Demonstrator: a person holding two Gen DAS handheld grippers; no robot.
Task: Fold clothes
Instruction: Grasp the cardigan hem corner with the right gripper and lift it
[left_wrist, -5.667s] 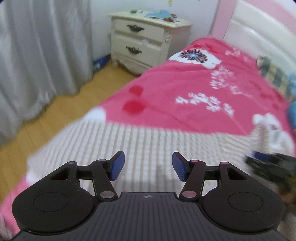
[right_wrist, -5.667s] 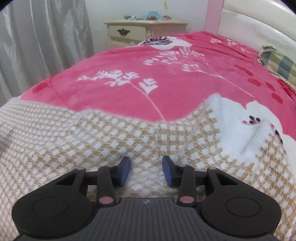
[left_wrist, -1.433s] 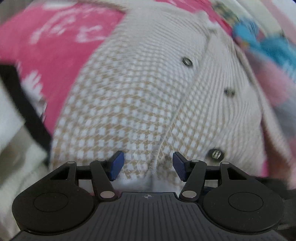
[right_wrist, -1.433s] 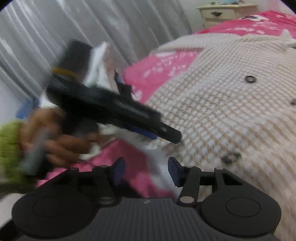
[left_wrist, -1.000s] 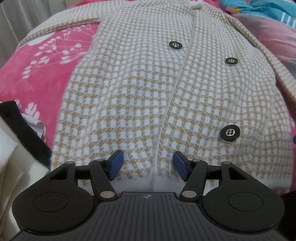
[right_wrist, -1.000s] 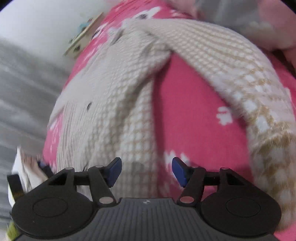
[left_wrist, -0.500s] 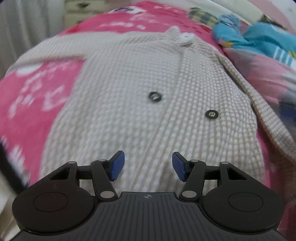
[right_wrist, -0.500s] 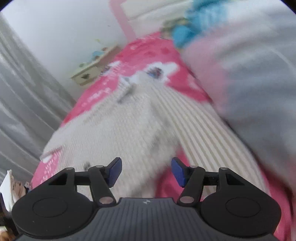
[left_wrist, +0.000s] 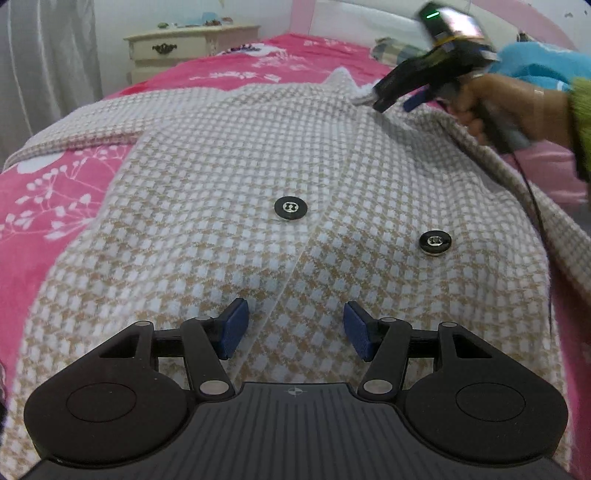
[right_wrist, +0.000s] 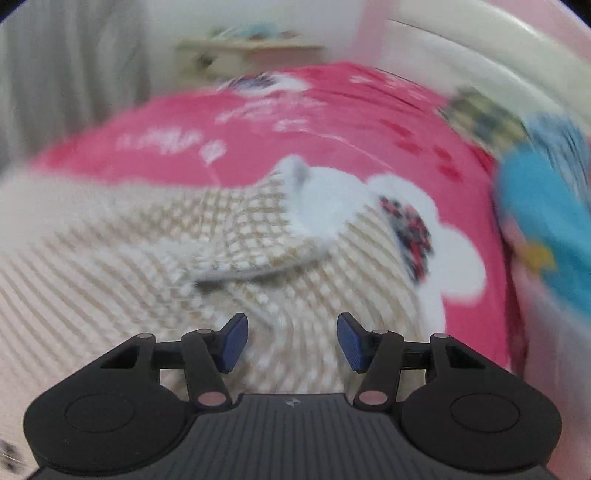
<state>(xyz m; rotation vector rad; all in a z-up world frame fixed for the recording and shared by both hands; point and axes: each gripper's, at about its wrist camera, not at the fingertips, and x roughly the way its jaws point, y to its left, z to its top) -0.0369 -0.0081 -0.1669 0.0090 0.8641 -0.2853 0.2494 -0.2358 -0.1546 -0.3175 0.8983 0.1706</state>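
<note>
A beige and white checked cardigan (left_wrist: 229, 177) with dark round buttons (left_wrist: 290, 208) lies spread face up on the pink bed. My left gripper (left_wrist: 291, 328) is open and empty, low over the cardigan's lower front beside the placket. My right gripper (right_wrist: 288, 341) is open and empty, just above the cardigan's collar (right_wrist: 266, 221); that view is blurred by motion. In the left wrist view the right gripper (left_wrist: 373, 98) and the hand holding it reach in over the collar at the upper right.
The pink floral bedspread (left_wrist: 55, 184) lies under the cardigan. A cream nightstand (left_wrist: 192, 46) and grey curtain (left_wrist: 48, 55) stand beyond the bed. Blue clothing (right_wrist: 543, 206) and a checked pillow (right_wrist: 484, 110) lie at the right by the white headboard (right_wrist: 461, 48).
My left gripper has moved up the cardigan from the hem towards the middle buttons. My right gripper has swung from the right sleeve side to the collar. Both stayed open.
</note>
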